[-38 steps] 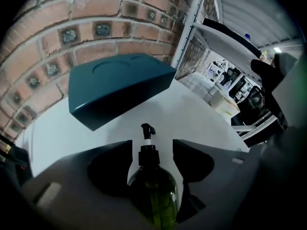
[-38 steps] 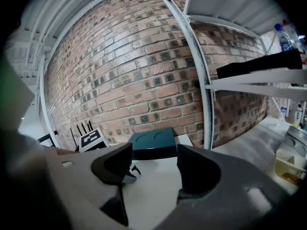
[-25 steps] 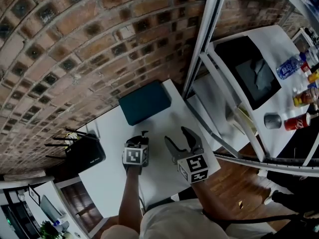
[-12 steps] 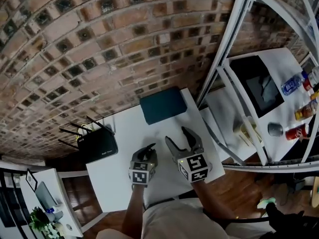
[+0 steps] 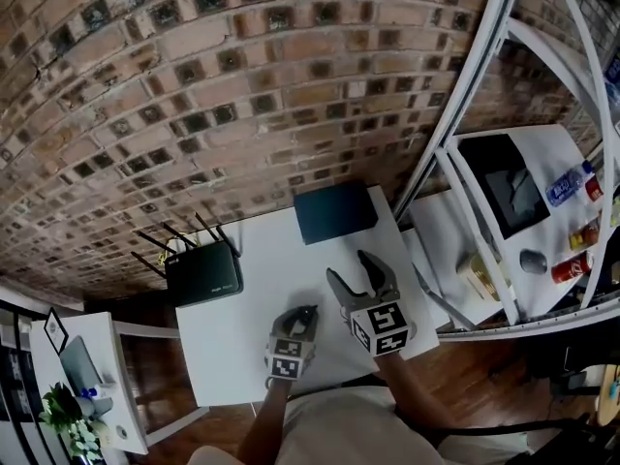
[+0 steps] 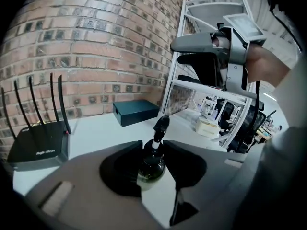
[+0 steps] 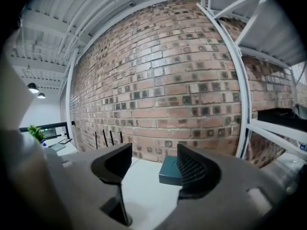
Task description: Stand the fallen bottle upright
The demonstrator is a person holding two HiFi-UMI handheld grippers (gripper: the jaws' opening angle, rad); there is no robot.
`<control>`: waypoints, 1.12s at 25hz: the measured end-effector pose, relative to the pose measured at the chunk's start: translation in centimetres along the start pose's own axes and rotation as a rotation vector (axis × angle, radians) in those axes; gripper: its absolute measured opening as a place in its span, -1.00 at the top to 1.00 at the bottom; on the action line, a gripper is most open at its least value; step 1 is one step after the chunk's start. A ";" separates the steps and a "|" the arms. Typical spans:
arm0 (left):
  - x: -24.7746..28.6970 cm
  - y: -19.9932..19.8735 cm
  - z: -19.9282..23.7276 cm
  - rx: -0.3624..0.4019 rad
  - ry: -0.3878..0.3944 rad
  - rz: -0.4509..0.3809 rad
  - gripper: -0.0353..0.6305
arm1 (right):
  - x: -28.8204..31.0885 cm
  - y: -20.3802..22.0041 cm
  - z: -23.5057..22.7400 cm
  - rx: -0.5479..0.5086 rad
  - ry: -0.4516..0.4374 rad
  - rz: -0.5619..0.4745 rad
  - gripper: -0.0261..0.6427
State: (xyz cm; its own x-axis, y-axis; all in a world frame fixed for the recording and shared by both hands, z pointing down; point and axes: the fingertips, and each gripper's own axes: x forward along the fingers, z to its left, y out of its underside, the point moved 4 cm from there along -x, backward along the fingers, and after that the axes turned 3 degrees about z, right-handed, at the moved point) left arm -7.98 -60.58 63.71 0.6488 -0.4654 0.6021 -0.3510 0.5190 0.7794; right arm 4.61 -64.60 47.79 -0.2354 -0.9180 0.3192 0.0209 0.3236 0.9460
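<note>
While pinching small dark glass bottle (image 6: pixel 152 164) in left gripper (image 6: pixel 153 146) jaws by near edge of white surface (image 5: pixel 262 289), right gripper (image 7: pixel 153 153) jaws spread, empty, open stretch ahead.

a brick wall (image 5: pixel 242 85) fills the head view from 9 round to 1 o'clock. below it stands a white table (image 5: pixel 232 342), with a black router (image 5: pixel 203 277) at its 10 o'clock corner and a dark teal box (image 5: pixel 335 211) at its 1 o'clock edge, near the wall. a white metal rack (image 5: pixel 463 124) rises at 2 o'clock. wooden floor (image 5: pixel 484 356) shows at 4 o'clock, a potted plant (image 5: pixel 70 422) at 8 o'clock.
</note>
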 end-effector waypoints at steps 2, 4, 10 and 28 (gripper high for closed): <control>0.0 0.3 -0.3 0.025 -0.011 -0.020 0.45 | -0.6 0.0 0.7 -0.008 0.004 -0.003 0.08; -0.1 0.6 -0.4 0.045 -0.012 -0.037 0.42 | -1.3 0.3 1.2 -0.014 0.012 0.004 0.08; -1.5 0.2 -0.1 -0.013 -0.036 -0.146 0.11 | -4.1 1.7 2.7 -0.047 -0.014 0.014 0.08; -17.1 -2.9 -19.9 -0.089 -0.544 -0.493 -0.03 | -24.1 6.1 -2.2 -0.089 -0.316 -0.177 -0.15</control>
State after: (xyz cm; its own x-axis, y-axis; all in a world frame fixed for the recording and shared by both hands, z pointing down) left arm -4.60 -39.86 47.72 0.2825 -0.9372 0.2047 -0.0343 0.2034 0.9785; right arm 12.50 -41.03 46.00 -0.5309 -0.8375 0.1296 0.0343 0.1316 0.9907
